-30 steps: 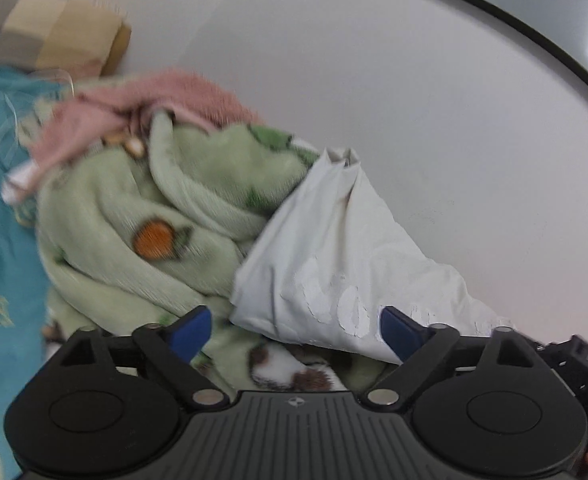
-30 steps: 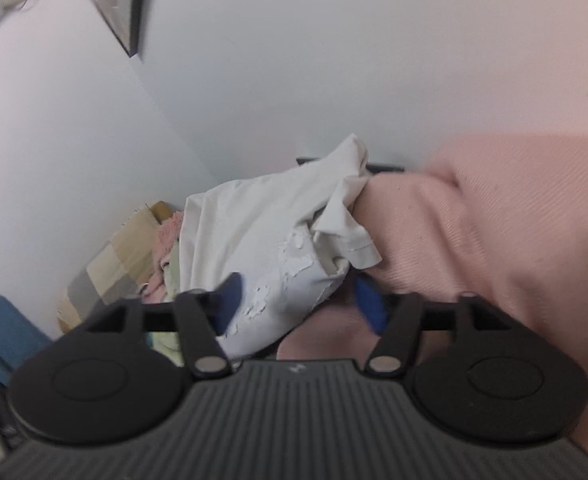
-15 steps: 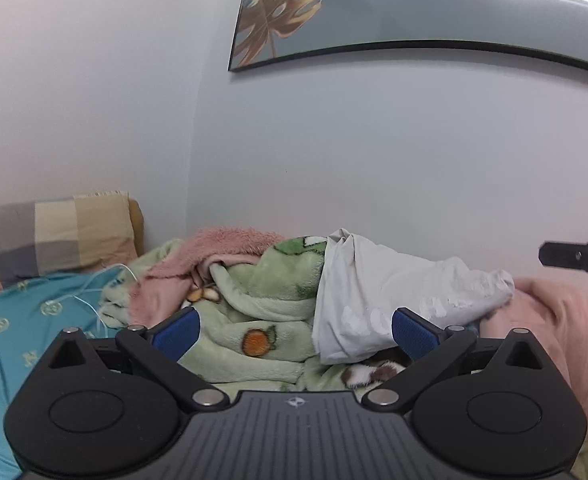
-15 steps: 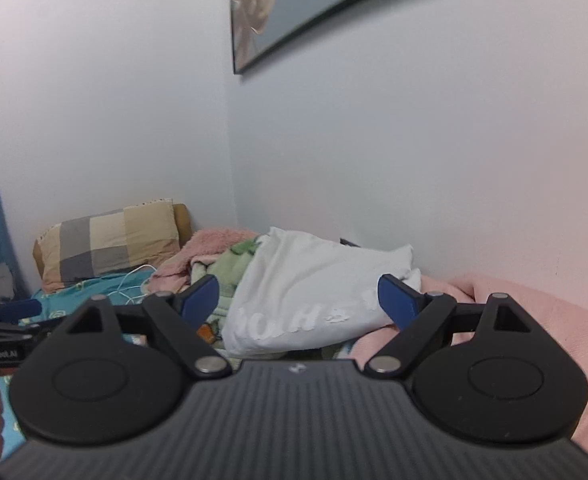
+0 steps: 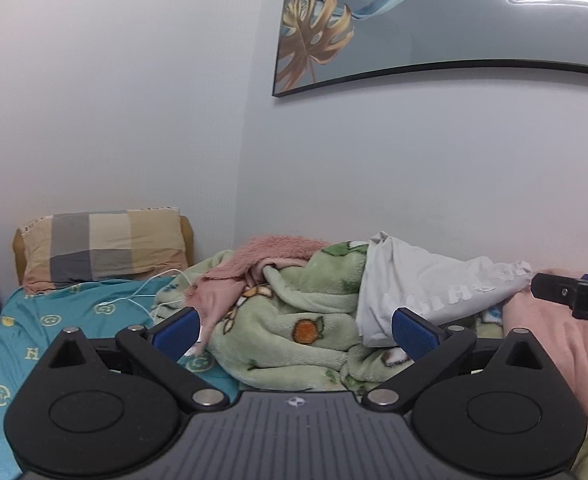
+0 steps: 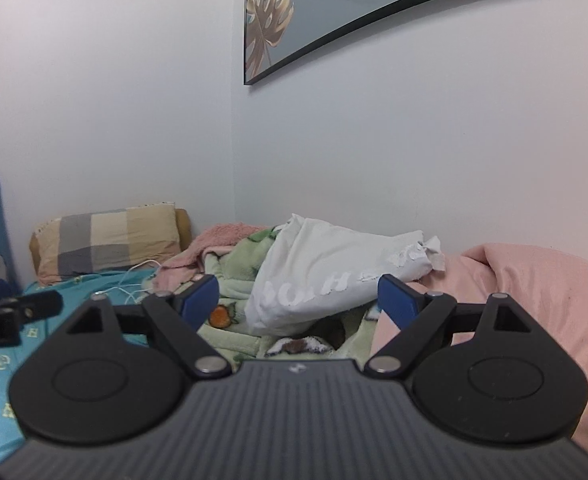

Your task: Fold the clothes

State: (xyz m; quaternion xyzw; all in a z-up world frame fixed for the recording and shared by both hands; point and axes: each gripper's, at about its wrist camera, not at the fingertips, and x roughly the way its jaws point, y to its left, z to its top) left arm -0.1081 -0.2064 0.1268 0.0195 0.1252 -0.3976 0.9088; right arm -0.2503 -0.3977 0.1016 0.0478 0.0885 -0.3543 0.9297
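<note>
A white T-shirt (image 5: 434,292) with cracked lettering lies bundled on a green fleece blanket (image 5: 294,320) against the wall; the right wrist view shows the shirt (image 6: 334,276) too. My left gripper (image 5: 296,330) is open and empty, a short way back from the pile. My right gripper (image 6: 298,302) is also open, with nothing between its blue pads, and the shirt lies beyond them. A black part of the right gripper's body (image 5: 574,298) shows at the right edge of the left wrist view. The left gripper's body (image 6: 13,312) shows at the left of the right wrist view.
A pink blanket (image 6: 534,292) lies right of the pile, and a pink towel (image 5: 253,264) lies on its left part. A checked pillow (image 5: 101,244) and a white cable (image 5: 133,300) rest on the teal sheet (image 5: 53,320). A framed picture (image 5: 414,20) hangs above.
Both grippers have drawn back from the white shirt and rolled level, so the wall and picture come into view. The shirt stays on the pile. The right jaws stand a little wider.
</note>
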